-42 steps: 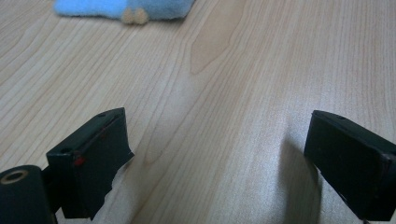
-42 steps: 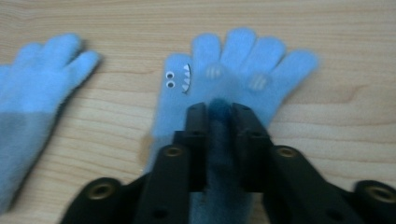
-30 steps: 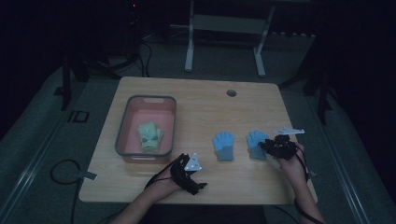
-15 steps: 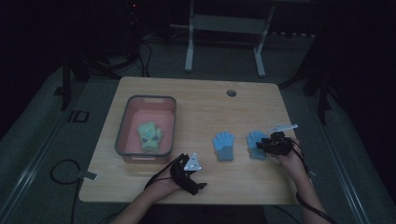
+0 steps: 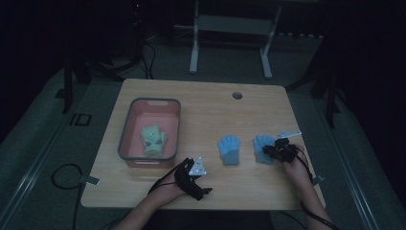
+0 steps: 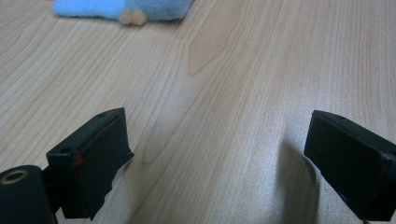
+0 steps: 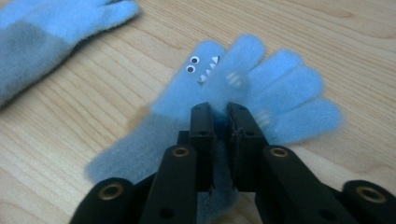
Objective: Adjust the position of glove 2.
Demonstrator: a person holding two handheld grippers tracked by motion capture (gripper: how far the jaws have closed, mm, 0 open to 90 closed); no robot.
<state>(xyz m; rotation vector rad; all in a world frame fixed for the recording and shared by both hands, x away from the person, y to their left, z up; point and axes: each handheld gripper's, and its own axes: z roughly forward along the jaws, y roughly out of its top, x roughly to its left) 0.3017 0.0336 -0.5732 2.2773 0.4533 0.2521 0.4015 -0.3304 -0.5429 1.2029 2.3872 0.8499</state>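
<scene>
Glove in hand: blue monster glove [image 7: 243,88], flat on tabletop [image 5: 210,110], right side.
Right tongs [image 7: 219,116]: just closing, pinching its palm fleece.
Left tongs [image 6: 219,154]: wide open, holding nothing.
Progress: green pair [image 5: 153,140] already in pink bin [image 5: 125,139]; second blue glove [image 5: 229,149] waits.
Obstacles: none apparent.

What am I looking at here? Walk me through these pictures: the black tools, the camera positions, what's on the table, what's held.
A person sits at a wooden table holding a two-jaw gripper in each hand. The high view looks down from above; the other two cameras ride on the grippers. The left gripper rests open over bare wood. The right gripper's jaws have just been closing and now pinch a blue glove with a small monster face. A second blue glove lies beside it. At the left stands a pink bin with a green glove inside.
</scene>
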